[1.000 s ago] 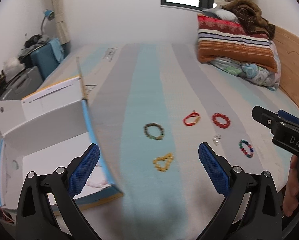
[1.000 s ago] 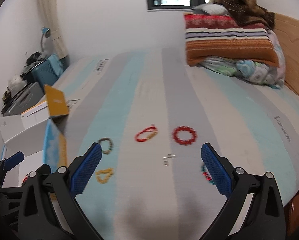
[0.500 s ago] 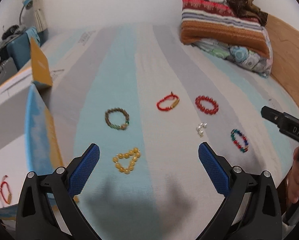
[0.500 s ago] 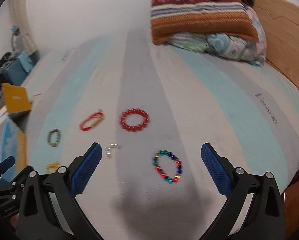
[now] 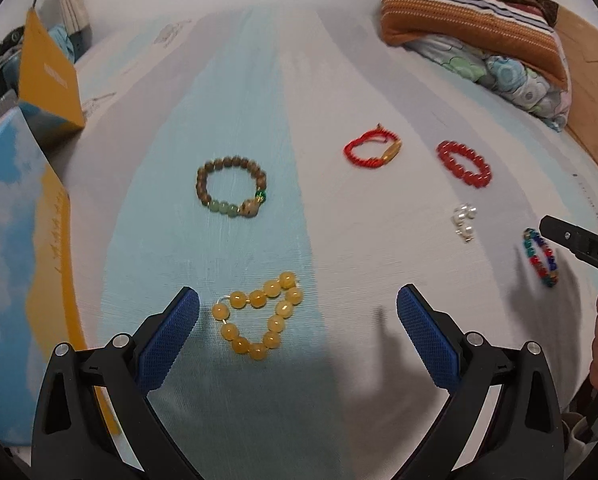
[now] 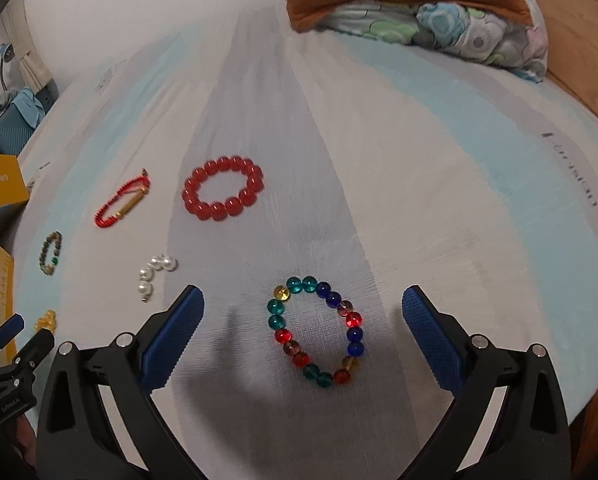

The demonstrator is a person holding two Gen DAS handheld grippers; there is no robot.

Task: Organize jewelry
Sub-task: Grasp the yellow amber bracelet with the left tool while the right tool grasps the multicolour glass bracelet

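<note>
Left tongs (image 5: 297, 330): spread, I lower them astride the yellow bracelet (image 5: 259, 320) on the bed (image 5: 259, 80).
Right tongs (image 6: 303, 332): spread over the multicoloured bracelet (image 6: 317, 332); I pinch one bead side, squarely.

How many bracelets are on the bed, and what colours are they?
Red: 2, a bead bracelet and a cord bracelet
Yellow: 1
Brown and green: 1
Many-coloured: 1
White pearls: 1
Total: 6
</note>
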